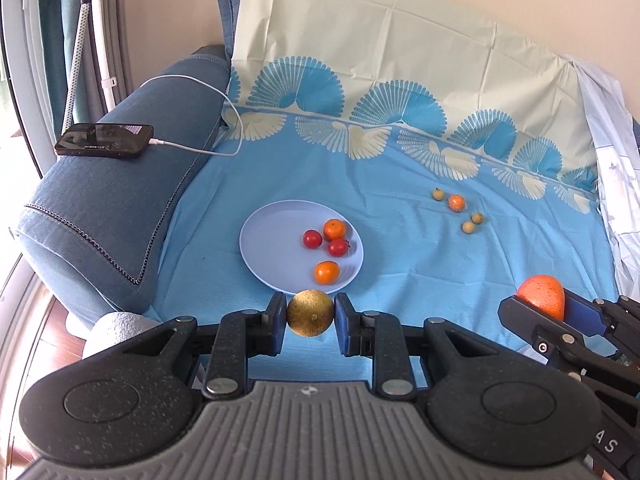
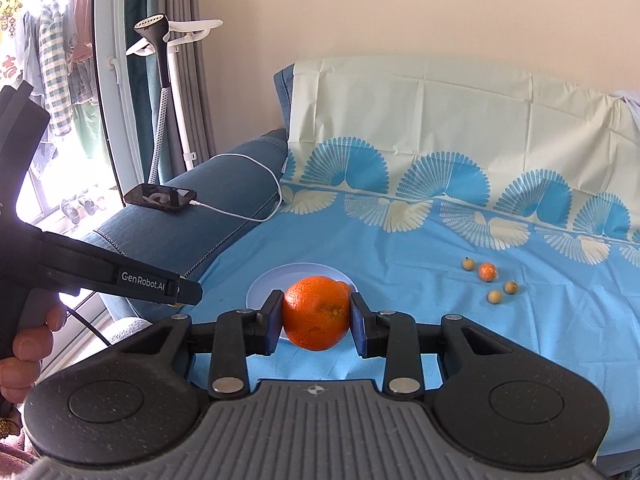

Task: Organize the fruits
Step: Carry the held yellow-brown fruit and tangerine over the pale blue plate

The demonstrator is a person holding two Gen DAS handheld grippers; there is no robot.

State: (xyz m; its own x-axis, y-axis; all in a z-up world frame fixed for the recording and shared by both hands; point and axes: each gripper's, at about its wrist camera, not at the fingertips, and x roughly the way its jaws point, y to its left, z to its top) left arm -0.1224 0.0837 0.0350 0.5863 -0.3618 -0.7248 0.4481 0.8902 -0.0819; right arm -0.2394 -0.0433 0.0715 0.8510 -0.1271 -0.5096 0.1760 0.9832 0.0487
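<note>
My left gripper (image 1: 311, 314) is shut on a round yellow-brown fruit (image 1: 311, 312), held above the near rim of a pale blue plate (image 1: 264, 236). The plate holds two small oranges (image 1: 327, 272) and two red fruits (image 1: 312, 238). My right gripper (image 2: 316, 314) is shut on a large orange (image 2: 316, 312), held above the near side of the plate (image 2: 260, 288); it also shows in the left wrist view (image 1: 541, 299). A small orange (image 1: 456, 202) and three small tan fruits (image 1: 468, 227) lie on the blue cloth to the right.
A blue patterned cloth (image 1: 400, 240) covers the sofa seat and back. A phone (image 1: 104, 140) on a white cable lies on the blue armrest at left. A garment steamer stand (image 2: 168, 80) is beside the window.
</note>
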